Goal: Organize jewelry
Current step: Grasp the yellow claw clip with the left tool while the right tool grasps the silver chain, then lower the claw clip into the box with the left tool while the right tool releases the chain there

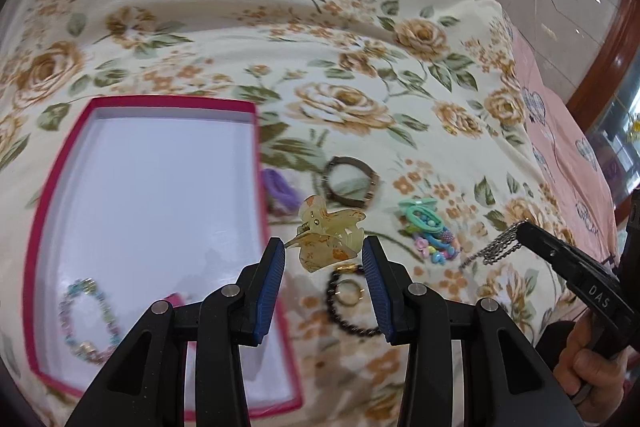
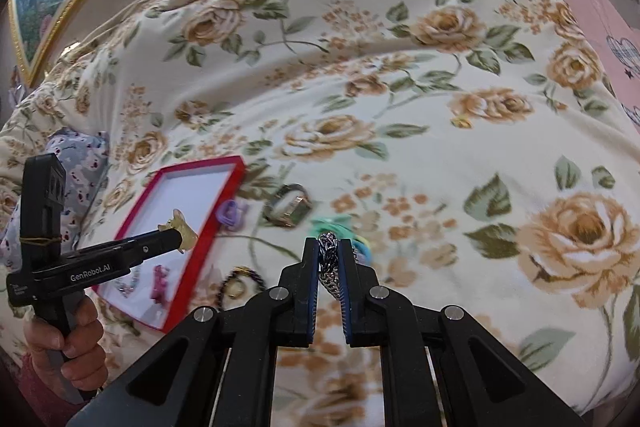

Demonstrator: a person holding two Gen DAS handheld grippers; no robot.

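Observation:
My left gripper (image 1: pixel 324 241) is shut on an amber hair claw clip (image 1: pixel 320 247), held above the flowered bedspread beside the box's right edge. The red box (image 1: pixel 168 101) with a white floor lies at the left and holds a pastel bead bracelet (image 1: pixel 88 323) and a small pink piece (image 1: pixel 173 299). My right gripper (image 2: pixel 328 243) is shut on a silver chain (image 2: pixel 329 267) that bunches between its pads. In the left wrist view the chain (image 1: pixel 496 247) hangs from the right gripper (image 1: pixel 522 227). The right wrist view shows the left gripper (image 2: pixel 178 235) holding the clip (image 2: pixel 182 227) over the box (image 2: pixel 200 165).
On the flowered bedspread (image 1: pixel 340 39) lie a purple scrunchie (image 1: pixel 280 187), a brown bangle (image 1: pixel 350 181), a heap of colourful hair ties (image 1: pixel 428 231) and a dark bead bracelet (image 1: pixel 344 319) around a gold ring (image 1: pixel 349 291). A pink sheet (image 1: pixel 560 147) lies at the right.

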